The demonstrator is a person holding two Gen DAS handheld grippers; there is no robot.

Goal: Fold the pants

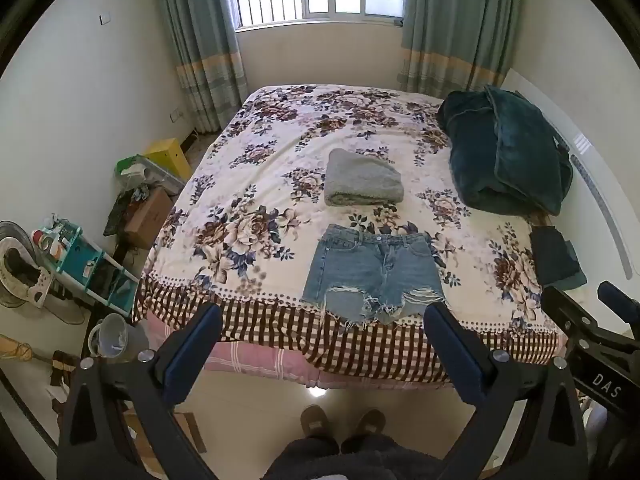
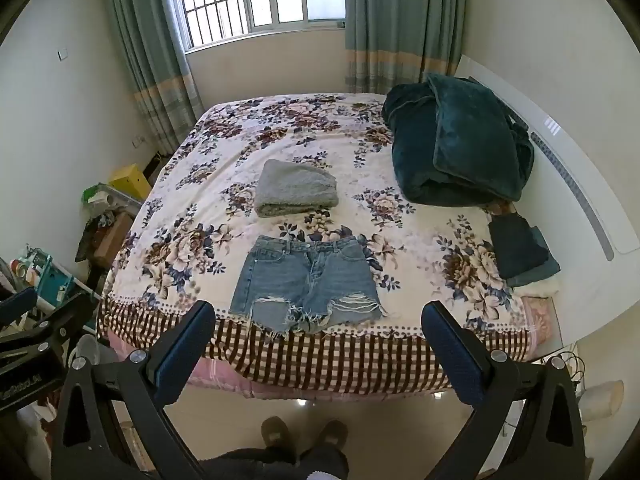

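A pair of ripped blue denim shorts (image 1: 372,272) lies flat on the floral bedspread (image 1: 256,184) near the bed's front edge, waistband away from me; it also shows in the right wrist view (image 2: 308,280). My left gripper (image 1: 322,314) is open and empty, held above the floor in front of the bed, short of the shorts' frayed hems. My right gripper (image 2: 318,312) is open and empty at the same distance. Part of the right gripper shows at the right edge of the left wrist view.
A folded grey towel (image 1: 362,178) lies behind the shorts. A dark teal blanket (image 1: 504,152) is heaped at the back right. Folded dark clothes (image 1: 556,256) sit at the bed's right edge. Boxes and a teal rack (image 1: 84,260) crowd the floor left.
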